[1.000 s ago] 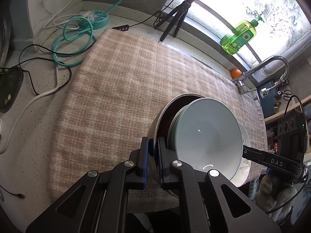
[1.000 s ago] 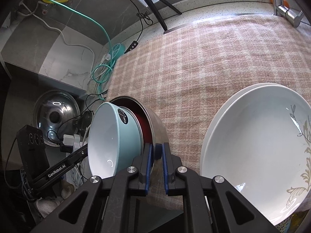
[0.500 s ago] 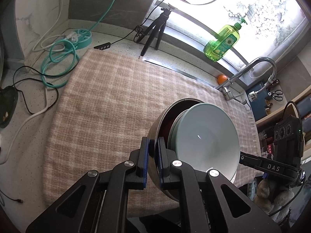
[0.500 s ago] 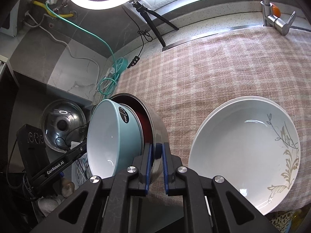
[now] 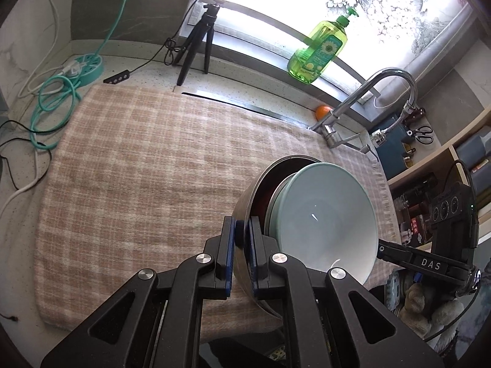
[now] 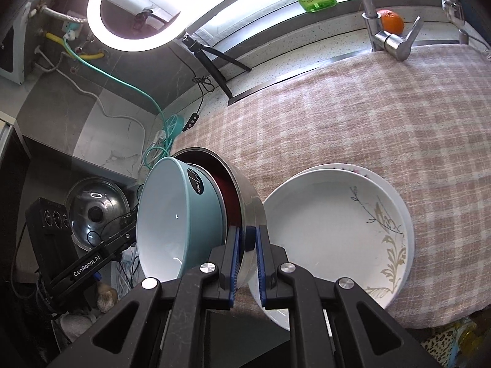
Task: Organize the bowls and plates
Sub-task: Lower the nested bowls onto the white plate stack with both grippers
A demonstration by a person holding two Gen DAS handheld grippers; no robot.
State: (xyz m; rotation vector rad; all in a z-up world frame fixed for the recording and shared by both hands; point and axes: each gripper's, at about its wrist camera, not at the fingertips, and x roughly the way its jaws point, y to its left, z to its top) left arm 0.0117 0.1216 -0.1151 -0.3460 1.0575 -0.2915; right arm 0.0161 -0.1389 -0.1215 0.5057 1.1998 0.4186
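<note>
A steel bowl [image 5: 245,197] [image 6: 253,204] carries a dark red bowl and, innermost, a teal bowl [image 5: 322,224] [image 6: 172,220]. The nest is tilted and held in the air over the near edge of the plaid cloth [image 5: 138,168]. My left gripper [image 5: 242,230] is shut on the steel rim on one side. My right gripper [image 6: 247,236] is shut on the rim on the opposite side. Each gripper shows at the far side of the other's view. Two stacked white plates [image 6: 331,239] with a leaf pattern lie on the cloth right of the bowls.
A green soap bottle [image 5: 319,52] stands on the window sill, with a faucet [image 5: 368,98] and an orange [image 5: 323,111] below it. A tripod [image 5: 196,43] and a teal cable [image 5: 52,101] sit at the back left. A steel pot lid [image 6: 95,211] lies left of the cloth.
Both grippers have risen and drawn back with the bowl nest in them. More of the cloth, window and sill shows, and the plates look smaller and farther away.
</note>
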